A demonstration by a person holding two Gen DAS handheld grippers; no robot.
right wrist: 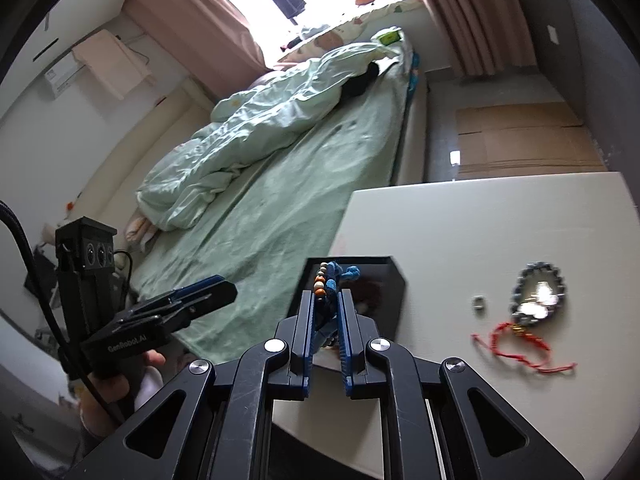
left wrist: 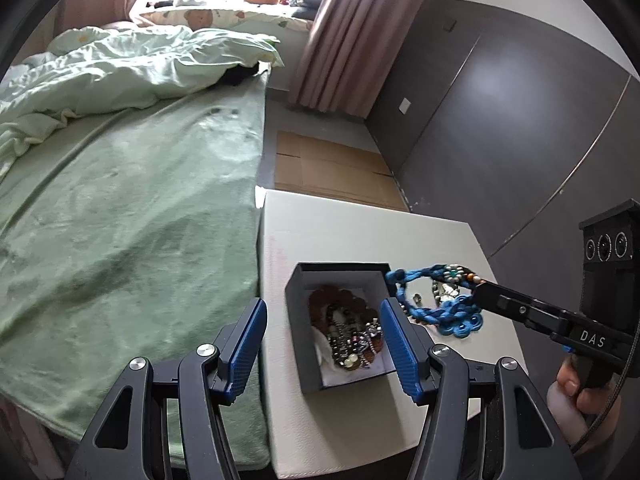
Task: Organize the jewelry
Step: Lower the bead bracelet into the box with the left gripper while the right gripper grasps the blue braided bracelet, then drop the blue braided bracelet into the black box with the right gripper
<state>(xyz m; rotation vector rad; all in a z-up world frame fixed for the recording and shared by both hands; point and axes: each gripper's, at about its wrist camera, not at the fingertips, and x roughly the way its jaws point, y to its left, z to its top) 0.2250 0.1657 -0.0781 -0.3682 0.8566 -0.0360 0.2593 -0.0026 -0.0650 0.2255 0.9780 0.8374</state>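
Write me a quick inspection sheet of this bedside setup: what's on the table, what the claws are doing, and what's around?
Surface: white table beside a bed.
Job's things: dark box already holding beaded jewelry; blue cord necklace lifted beside the box; grey bead bracelet, red cord and small ring lying loose on the table.
Clutter: nothing seen on the table beyond the jewelry.
Claws: left claw open and empty above the box; right claw shut on the blue cord necklace.
Cables: black cable running from the left tool.
Surroundings: rumpled duvet, curtains, flattened cardboard on the floor.
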